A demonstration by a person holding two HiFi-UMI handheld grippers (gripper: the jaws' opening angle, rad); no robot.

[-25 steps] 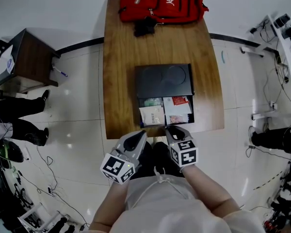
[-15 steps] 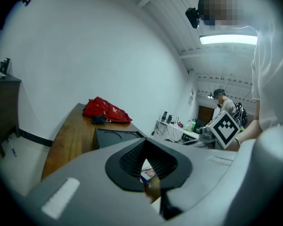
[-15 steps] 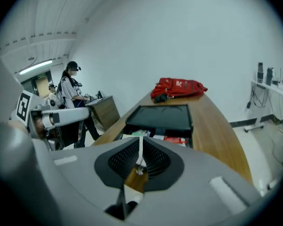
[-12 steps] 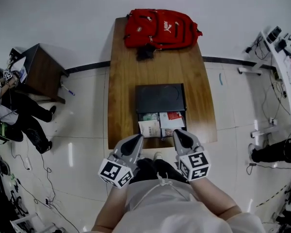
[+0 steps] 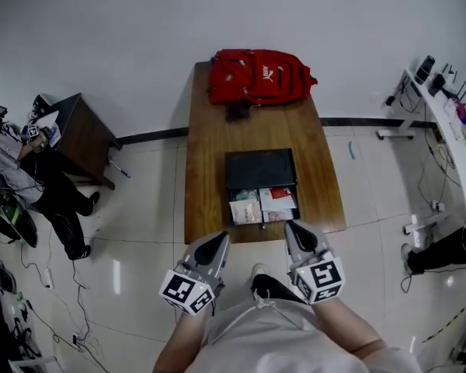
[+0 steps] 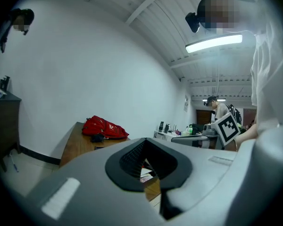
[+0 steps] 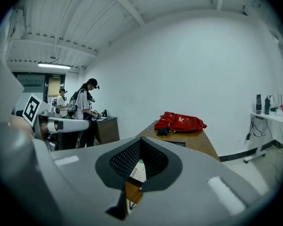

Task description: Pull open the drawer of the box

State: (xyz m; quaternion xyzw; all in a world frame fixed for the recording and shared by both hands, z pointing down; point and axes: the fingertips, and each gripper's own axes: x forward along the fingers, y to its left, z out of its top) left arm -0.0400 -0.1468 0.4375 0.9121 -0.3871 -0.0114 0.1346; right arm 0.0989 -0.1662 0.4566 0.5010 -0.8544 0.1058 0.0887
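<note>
Toward the person's side of the table [image 5: 210, 146], the box [image 5: 260, 169] lies with its drawer [image 5: 262, 195] slid out, papers [image 5: 246, 210] showing inside. The left gripper [image 5: 214, 243] and right gripper [image 5: 293, 230] hang just short of the box, off the table edge, each pressed together and empty. The pull looks finished; any next move would only be checking whether the drawer has more travel.

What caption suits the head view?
Black box, drawer open, on brown wooden table; red backpack behind; grey left gripper and right gripper shut.
</note>
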